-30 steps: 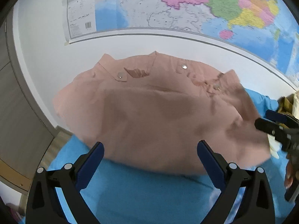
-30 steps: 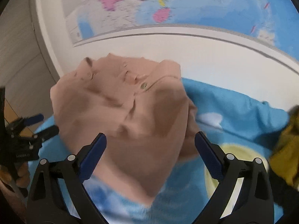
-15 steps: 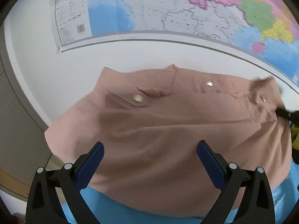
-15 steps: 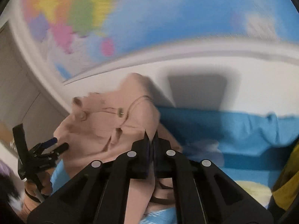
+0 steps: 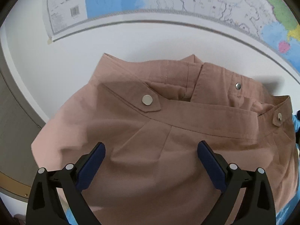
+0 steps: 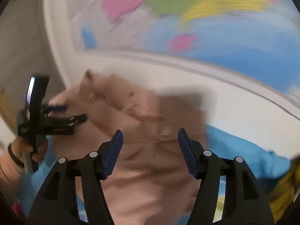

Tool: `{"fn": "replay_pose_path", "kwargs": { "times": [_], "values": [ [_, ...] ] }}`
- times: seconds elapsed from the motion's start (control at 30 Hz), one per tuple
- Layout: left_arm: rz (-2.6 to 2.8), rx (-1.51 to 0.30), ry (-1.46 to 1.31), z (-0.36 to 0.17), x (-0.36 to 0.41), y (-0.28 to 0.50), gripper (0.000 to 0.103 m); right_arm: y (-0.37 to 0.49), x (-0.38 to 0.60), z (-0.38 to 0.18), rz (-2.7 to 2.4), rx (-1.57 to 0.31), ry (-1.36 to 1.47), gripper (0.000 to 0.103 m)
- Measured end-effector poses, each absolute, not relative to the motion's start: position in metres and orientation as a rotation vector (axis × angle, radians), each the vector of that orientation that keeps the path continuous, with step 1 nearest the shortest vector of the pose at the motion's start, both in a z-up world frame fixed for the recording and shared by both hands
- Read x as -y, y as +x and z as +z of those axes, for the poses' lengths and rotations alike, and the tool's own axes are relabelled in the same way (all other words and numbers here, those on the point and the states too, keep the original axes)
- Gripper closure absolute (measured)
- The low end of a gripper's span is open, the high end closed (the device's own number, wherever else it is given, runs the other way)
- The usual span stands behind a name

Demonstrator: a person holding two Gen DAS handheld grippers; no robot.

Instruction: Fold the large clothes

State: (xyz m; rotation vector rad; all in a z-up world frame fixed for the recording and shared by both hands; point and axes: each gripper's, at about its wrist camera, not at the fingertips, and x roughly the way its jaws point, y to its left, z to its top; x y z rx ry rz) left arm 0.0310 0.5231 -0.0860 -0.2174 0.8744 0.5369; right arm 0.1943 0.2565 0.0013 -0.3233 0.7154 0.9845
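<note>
With its jaws just reopened, the right gripper (image 6: pixel 150 146) stands partly spread over the pink garment (image 6: pixel 142 172), nothing pinched between its blue pads (image 6: pixel 112 155); the cloth lies below and beyond the tips, the view is motion-blurred. Left gripper (image 5: pixel 151 166) has jaws wide apart above the same pink garment (image 5: pixel 168 131), pads clear of the fabric as far as the view shows, nothing clamped. From the right wrist view the left gripper (image 6: pixel 61 116) shows at the left edge of the garment, held in a hand (image 6: pixel 26 150) with a dark band at the wrist; whether it touches the cloth there is unclear from the blur. Garment lies spread on a blue sheet (image 6: pixel 243 157), waistband toward the wall, with silver snaps (image 5: pixel 147 100) on tabs along the band. Yellow cloth (image 6: pixel 283 191) sits at the far right on the sheet. White wall behind carries a coloured map (image 5: pixel 187 3), lower edge just above the garment.
</note>
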Motion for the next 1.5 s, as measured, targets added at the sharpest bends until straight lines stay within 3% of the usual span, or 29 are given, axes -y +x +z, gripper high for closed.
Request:
{"fn": "replay_pose_path", "kwargs": {
  "times": [0.07,0.13,0.17,0.2,0.23,0.3,0.37,0.5,0.63,0.73,0.77,1.03,1.5],
  "values": [
    [0.542,-0.895,-0.212,-0.091,-0.524,0.037,0.009,0.199,-0.283,-0.016,1.008,-0.776,-0.372,0.046],
    [0.551,-0.903,-0.207,-0.094,-0.525,0.040,0.009,0.204,-0.298,-0.031,1.009,-0.832,-0.401,0.057],
    [0.552,-0.904,-0.209,-0.095,-0.526,0.042,0.009,0.209,-0.308,-0.041,1.003,-0.862,-0.428,0.071],
    [0.553,-0.907,-0.208,-0.097,-0.528,0.043,0.009,0.210,-0.312,-0.046,0.989,-0.866,-0.447,0.092],
    [0.552,-0.910,-0.206,-0.097,-0.529,0.044,0.010,0.209,-0.313,-0.047,0.975,-0.863,-0.461,0.102],
    [0.552,-0.930,-0.209,-0.101,-0.533,0.049,0.010,0.219,-0.309,-0.050,0.939,-0.893,-0.432,0.103],
    [0.563,-0.938,-0.208,-0.100,-0.534,0.050,0.010,0.226,-0.292,-0.043,0.955,-0.919,-0.351,0.096],
    [0.555,-0.877,-0.182,-0.085,-0.519,0.035,0.013,0.215,-0.242,-0.021,0.993,-0.868,-0.272,0.063],
    [0.485,-0.829,-0.195,-0.073,-0.494,0.008,0.013,0.193,-0.207,-0.012,1.041,-0.828,-0.244,0.045],
    [0.464,-0.838,-0.194,-0.072,-0.471,-0.006,0.007,0.179,-0.198,-0.022,1.047,-0.832,-0.297,0.040],
    [0.460,-0.831,-0.195,-0.071,-0.460,-0.012,0.007,0.171,-0.204,-0.028,1.040,-0.825,-0.327,0.034],
    [0.508,-0.805,-0.214,-0.073,-0.416,-0.031,0.007,0.144,-0.194,-0.038,1.006,-0.770,-0.329,0.032],
    [0.561,-0.760,-0.173,-0.059,-0.371,-0.060,0.007,0.103,-0.172,-0.035,1.026,-0.743,-0.277,0.020]
  ]
}}
